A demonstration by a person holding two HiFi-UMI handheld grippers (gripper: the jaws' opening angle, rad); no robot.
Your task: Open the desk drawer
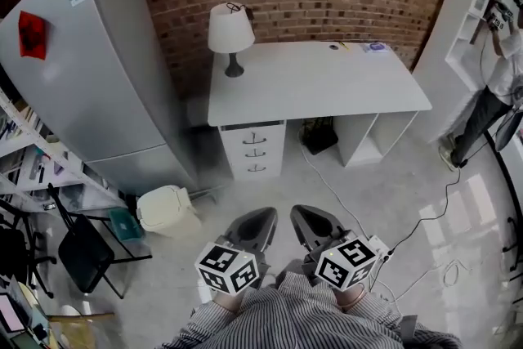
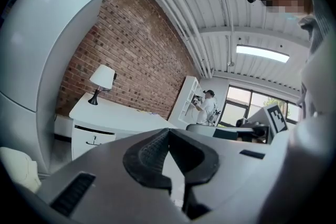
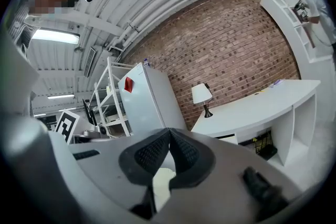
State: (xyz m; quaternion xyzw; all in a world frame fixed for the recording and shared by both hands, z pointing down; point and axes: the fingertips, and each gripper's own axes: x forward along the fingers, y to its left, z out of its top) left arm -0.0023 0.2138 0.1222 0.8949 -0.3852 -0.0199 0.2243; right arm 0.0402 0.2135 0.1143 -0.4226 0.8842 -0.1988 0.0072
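A white desk stands against the brick wall, with a stack of three drawers under its left end, all closed. The same drawers show small in the left gripper view. My left gripper and right gripper hang side by side over the floor, well short of the desk, both shut and empty. In their own views the left gripper and the right gripper have their pads pressed together with nothing between them.
A table lamp sits on the desk's left corner. A grey fridge stands left of the desk, a white bin and a black chair nearer me. A cable crosses the floor. A person works at the right shelving.
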